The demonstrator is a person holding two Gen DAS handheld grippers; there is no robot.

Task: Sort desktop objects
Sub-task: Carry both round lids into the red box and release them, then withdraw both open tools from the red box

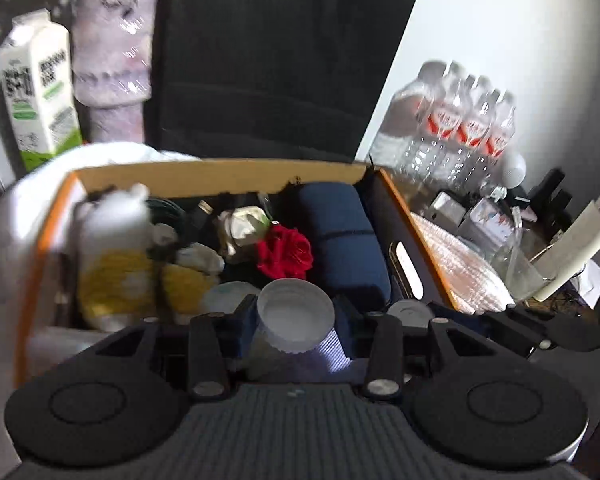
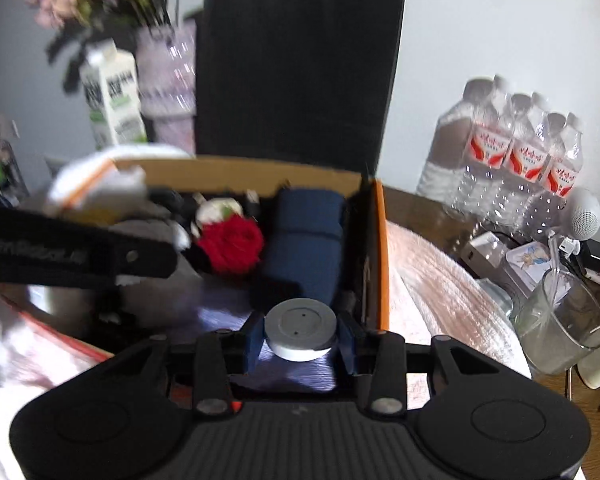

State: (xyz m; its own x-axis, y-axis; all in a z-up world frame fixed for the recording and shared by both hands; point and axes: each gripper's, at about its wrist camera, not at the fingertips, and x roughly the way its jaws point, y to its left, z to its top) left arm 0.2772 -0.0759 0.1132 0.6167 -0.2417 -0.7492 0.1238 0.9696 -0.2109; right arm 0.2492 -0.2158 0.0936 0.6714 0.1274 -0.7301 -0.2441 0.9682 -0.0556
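A: What do your claws have now?

B: My left gripper [image 1: 296, 322] is closed partly on a white ribbed cap [image 1: 295, 316], its hollow side facing the camera. Whether a bottle hangs under this cap I cannot tell; there is only something pale and blurred below it. My right gripper [image 2: 300, 334] is closed partly on a small grey round lid [image 2: 301, 328], flat face up, the blue pads touching both its sides.

A: And where are they from the cardboard box?

B: Both are at the near edge of the cardboard box [image 1: 220, 172], pointing down into it. The cap is above the near part of the box, in front of the red rose [image 1: 286, 250] and beside the blue pouch [image 1: 340, 236]. The lid is at the near right corner, just inside the orange wall [image 2: 381, 248], with the pouch beyond it.

A: Which goes in first?

B: I think the left one; it is more to the middle, over free space. The right must keep inside the wall.
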